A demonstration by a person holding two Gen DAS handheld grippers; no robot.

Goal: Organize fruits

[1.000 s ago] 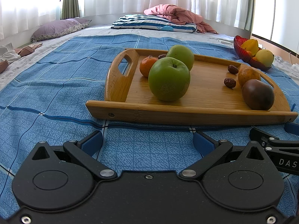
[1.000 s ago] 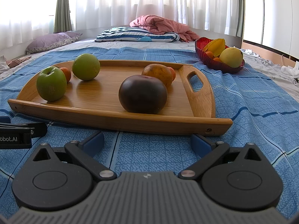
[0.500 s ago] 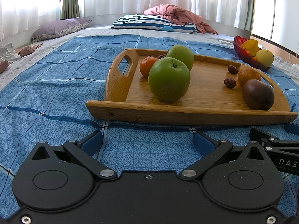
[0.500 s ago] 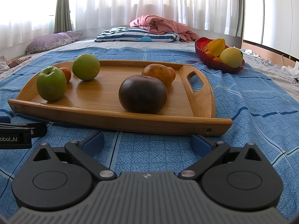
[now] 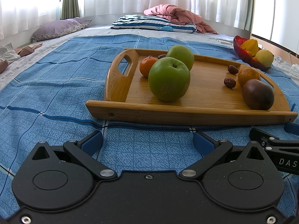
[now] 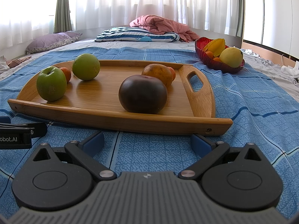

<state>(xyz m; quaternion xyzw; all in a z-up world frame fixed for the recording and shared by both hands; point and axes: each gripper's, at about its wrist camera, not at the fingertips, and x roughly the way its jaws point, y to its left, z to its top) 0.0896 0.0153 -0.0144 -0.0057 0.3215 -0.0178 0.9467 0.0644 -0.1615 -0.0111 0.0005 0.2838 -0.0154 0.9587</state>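
Both claws are sitting low on the blue bedspread (image 5: 46, 97), just short of the near edge of the wooden tray (image 5: 186, 112). Left claw (image 5: 147, 141) is spread wide with nothing between its blue pads, and the right claw (image 6: 147, 141) is released the same way, holding nothing. Each one is level and aimed straight across the bed at the tray, and each peeks into the other's view: the right one at the right edge of the left camera, the left one at the left edge of the right camera.

Fruit on the tray: a green apple (image 5: 169, 79) near the left handle, a second green fruit (image 5: 181, 56) just behind it, a small orange (image 5: 147, 66) tucked beside them, a dark purple-brown fruit (image 6: 143, 93) toward the right, and a yellow-orange fruit (image 6: 158, 73) right behind that.

Left camera picks up a few wrinkly red dates (image 5: 229, 82) on the tray that the right camera doesn't show; the dark fruit seems to block them. Right camera gives the better look at the red bowl (image 6: 214, 63) off to the far right, well apart from the tray, with a starfruit (image 6: 215, 46), a yellow fruit (image 6: 231, 57) and small oranges in it.

Far end of the bed has a striped pillow (image 6: 136, 35) and a pink blanket (image 6: 160, 25).
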